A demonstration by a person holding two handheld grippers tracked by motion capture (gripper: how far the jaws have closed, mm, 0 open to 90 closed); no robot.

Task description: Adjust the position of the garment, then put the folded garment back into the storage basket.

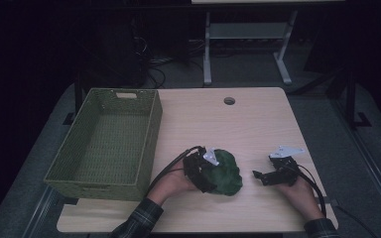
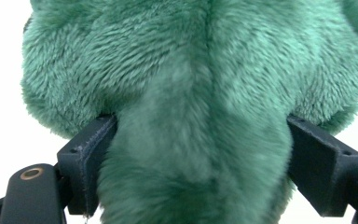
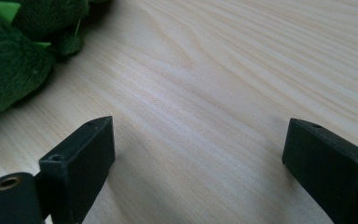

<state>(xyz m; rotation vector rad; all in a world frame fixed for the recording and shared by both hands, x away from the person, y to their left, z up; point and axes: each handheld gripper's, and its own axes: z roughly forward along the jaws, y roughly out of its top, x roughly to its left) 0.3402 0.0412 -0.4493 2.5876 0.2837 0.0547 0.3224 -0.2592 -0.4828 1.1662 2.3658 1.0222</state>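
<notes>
The left tongs (image 1: 209, 173) are lying low on the worktop (image 1: 258, 124), their jaws pressing into either side of the green plush toy (image 1: 225, 171), which is sitting near the front edge at the middle. Just to its right, the right tongs (image 1: 258, 176) are resting with jaws spread wide around bare wood. Farther left, a green woven basket (image 1: 149, 134) is standing apart.
</notes>
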